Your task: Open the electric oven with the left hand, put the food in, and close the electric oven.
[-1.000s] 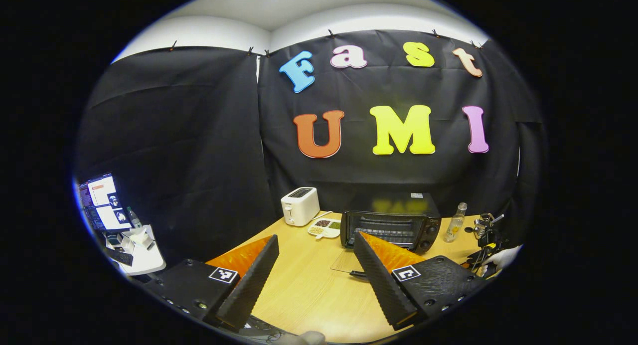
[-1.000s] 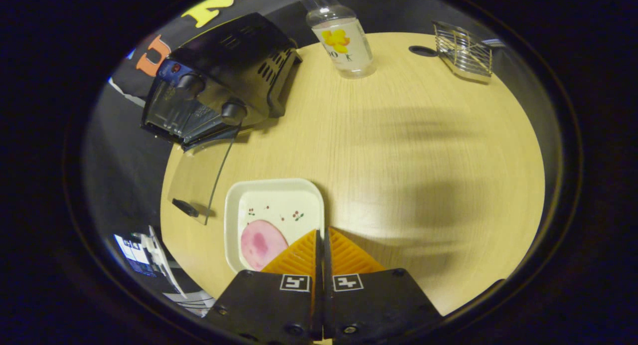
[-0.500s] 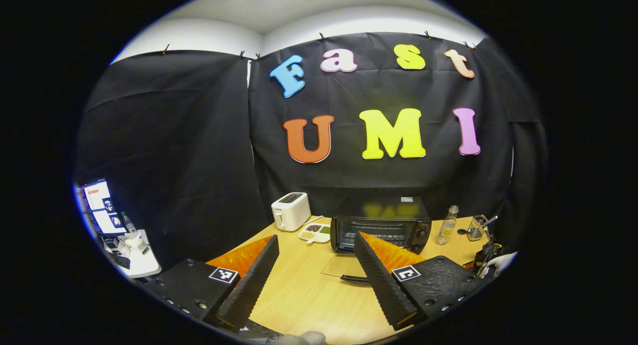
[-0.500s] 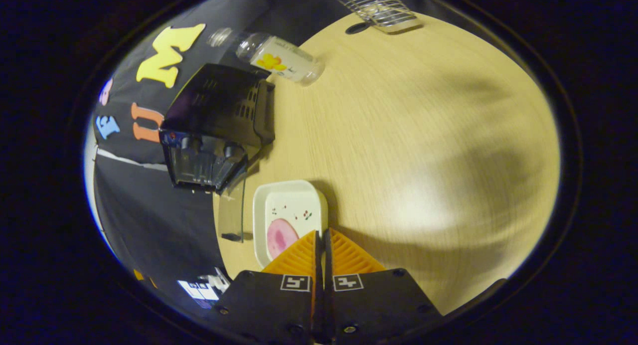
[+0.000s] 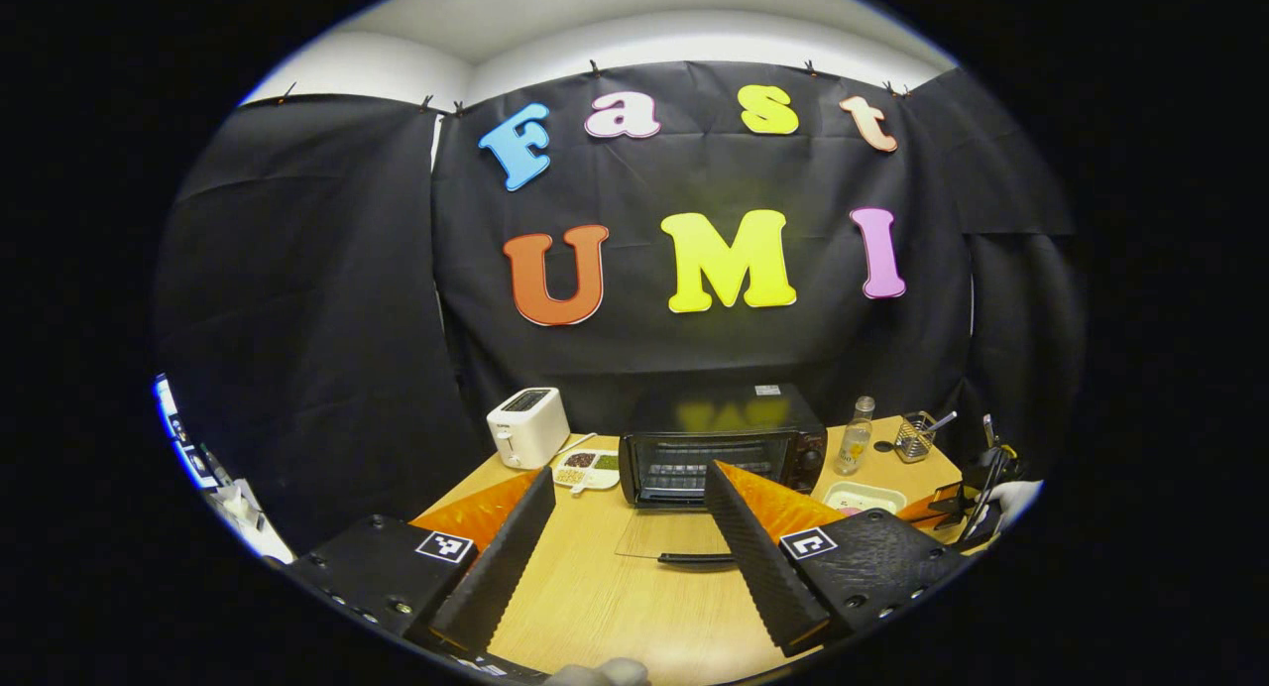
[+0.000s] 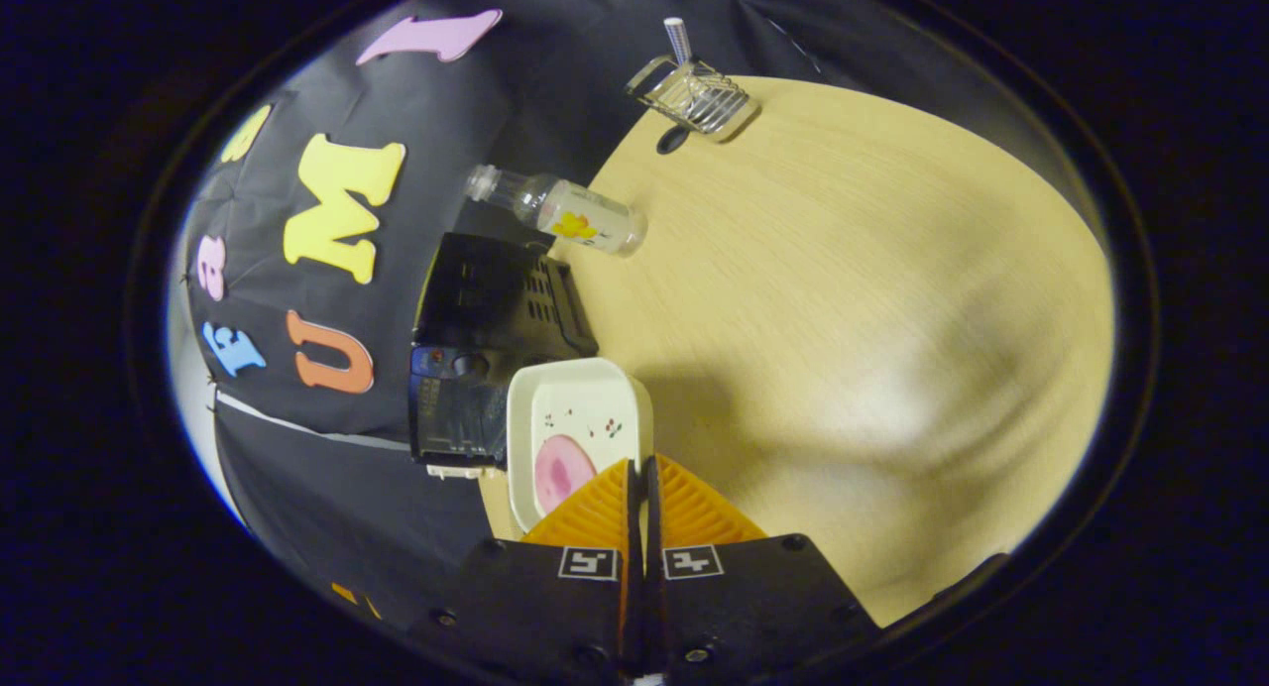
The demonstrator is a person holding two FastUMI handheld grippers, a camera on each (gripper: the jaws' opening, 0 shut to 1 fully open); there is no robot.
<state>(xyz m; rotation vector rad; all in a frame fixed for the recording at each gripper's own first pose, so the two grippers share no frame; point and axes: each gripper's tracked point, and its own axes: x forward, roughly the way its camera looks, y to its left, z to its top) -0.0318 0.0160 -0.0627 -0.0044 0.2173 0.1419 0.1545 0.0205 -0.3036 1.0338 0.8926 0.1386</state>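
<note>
Wooden table (image 5: 605, 607) bears oven (image 5: 719, 453), toaster (image 5: 527, 426).

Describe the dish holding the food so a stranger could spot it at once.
Start at the black electric oven with its glass door folded flat onto the wooden table. To its right sits a white dish, the right gripper shut on its rim. It alone carries a pink slice.

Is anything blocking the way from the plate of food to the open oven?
Nothing visible does. The right gripper holds the plate by its rim beside the oven, whose glass door lies flat open on the table.
</note>
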